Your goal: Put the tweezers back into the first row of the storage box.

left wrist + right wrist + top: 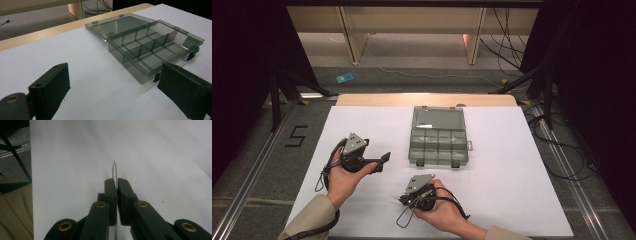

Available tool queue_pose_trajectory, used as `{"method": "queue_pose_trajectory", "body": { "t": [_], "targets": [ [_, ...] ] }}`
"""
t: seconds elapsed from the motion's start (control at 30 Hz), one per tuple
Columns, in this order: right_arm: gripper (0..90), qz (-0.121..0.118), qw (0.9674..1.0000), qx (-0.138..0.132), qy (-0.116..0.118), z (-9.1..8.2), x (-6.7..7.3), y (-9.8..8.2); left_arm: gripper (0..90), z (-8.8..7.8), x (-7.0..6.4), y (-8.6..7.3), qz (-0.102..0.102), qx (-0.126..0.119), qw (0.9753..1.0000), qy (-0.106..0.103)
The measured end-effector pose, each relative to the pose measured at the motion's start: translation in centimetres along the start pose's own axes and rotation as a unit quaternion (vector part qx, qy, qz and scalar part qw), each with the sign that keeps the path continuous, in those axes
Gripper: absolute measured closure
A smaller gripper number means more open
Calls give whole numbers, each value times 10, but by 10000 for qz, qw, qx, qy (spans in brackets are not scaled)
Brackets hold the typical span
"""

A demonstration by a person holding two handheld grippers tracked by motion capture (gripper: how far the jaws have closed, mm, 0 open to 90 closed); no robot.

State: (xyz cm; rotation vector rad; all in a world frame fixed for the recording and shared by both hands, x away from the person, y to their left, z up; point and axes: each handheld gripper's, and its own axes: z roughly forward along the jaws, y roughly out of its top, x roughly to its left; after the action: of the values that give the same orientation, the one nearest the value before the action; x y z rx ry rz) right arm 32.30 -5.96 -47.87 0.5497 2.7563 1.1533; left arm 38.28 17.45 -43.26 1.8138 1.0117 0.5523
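A thin wire (114,171) is sticking out from between the right gripper's (116,182) closed fingers, low over the white bench (512,190). Further back, an open compartment box (438,141) is lying flat. The left gripper's (382,161) fingers are standing wide apart, holding nothing.

The compartment box (438,148) sits on the white sheet (512,165) covering the table (362,99), toward the far middle, with its lid (437,119) lying open flat behind its 2 rows of compartments. The left gripper (381,161) is left of the box and near it, jaws toward it. The right gripper (404,200) lies nearer the person, before the box and well apart from it, with a thin wire (114,173) between its jaws.
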Motion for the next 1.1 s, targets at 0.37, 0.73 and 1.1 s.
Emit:
{"method": "queue_pose_trajectory", "body": {
  "t": [0.37,0.73,1.1],
  "targets": [
    [876,74,9999,-104,-79,-8,-7,2,106,0,1,0,-12,-8,10000,7],
    [876,163,9995,-201,-183,-15,-16,4,117,-1,1,0,-42,-30,10000,47],
    [876,289,9988,-281,-266,-23,-27,4,123,-1,2,0,-28,-60,10000,66]
  ]
}}
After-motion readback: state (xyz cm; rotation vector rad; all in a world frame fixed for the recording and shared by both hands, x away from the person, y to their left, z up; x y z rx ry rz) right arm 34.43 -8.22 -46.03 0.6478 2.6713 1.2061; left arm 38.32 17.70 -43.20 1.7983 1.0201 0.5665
